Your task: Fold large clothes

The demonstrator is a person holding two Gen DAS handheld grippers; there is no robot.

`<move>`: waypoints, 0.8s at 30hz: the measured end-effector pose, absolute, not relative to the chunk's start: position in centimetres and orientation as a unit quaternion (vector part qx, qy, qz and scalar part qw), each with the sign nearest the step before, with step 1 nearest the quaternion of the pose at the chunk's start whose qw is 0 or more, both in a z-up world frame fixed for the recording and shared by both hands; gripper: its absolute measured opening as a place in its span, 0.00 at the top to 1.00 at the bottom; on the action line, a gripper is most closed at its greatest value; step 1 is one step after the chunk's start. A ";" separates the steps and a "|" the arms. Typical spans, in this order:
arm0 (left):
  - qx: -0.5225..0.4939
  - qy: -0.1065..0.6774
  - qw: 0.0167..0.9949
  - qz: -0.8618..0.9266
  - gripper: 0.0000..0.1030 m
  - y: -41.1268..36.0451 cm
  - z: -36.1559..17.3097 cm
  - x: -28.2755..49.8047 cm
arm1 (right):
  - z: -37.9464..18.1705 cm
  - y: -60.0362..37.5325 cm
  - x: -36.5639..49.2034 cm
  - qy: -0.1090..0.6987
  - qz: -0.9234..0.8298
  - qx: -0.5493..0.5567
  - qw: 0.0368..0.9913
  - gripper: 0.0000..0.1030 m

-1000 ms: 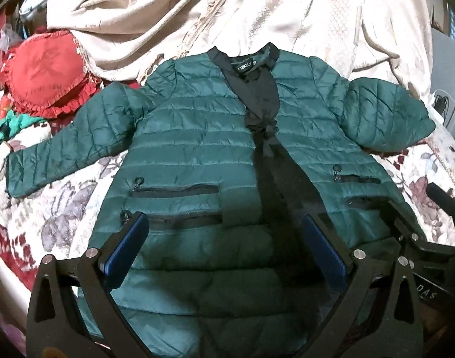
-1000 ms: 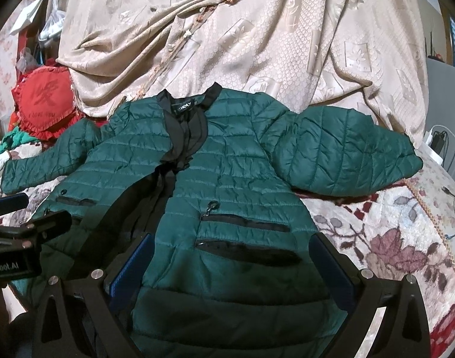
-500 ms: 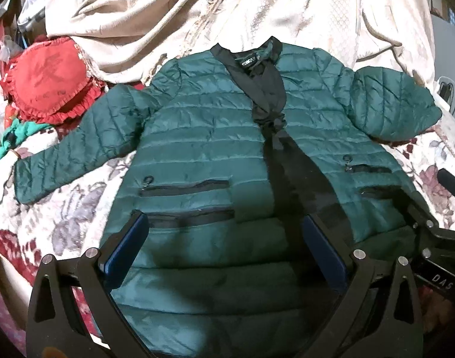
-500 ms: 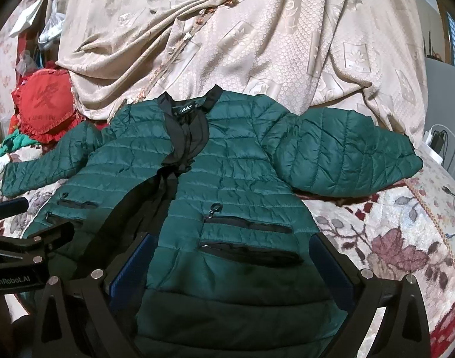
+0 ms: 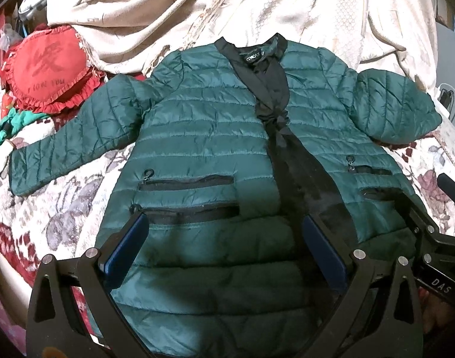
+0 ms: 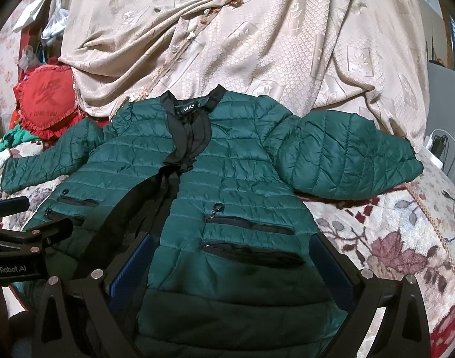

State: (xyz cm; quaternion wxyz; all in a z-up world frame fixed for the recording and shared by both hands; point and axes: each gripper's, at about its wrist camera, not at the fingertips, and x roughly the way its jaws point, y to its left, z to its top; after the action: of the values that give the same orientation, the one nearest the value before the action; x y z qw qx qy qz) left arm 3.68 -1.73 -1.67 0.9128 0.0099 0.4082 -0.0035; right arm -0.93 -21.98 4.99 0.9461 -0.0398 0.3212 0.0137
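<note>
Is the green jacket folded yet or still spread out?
Spread out: the green jacket lies front up, both sleeves extended sideways.

Left gripper (image 5: 224, 252): matte black frame, triangular cut-outs, silver round screw heads, blue pads (image 5: 126, 249) on inner finger faces; white "GenRobot.AI" lettering on side, seen from right wrist view.
Right gripper (image 6: 230, 270): same black frame, silver screws, blue pads (image 6: 132, 268); white "DAS" marking on body.
</note>
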 end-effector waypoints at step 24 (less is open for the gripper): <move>-0.004 0.421 0.907 -0.006 0.00 -0.7 -2.0 4.5 | 8.8 -23.8 2.6 0.282 0.052 -0.003 0.958 0.01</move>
State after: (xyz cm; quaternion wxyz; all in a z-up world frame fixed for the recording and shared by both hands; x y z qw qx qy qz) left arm 4.46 -0.73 -1.97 0.9072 -0.0040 0.4207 -0.0057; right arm 2.56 -23.76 8.75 0.9580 -0.0035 0.2818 0.0521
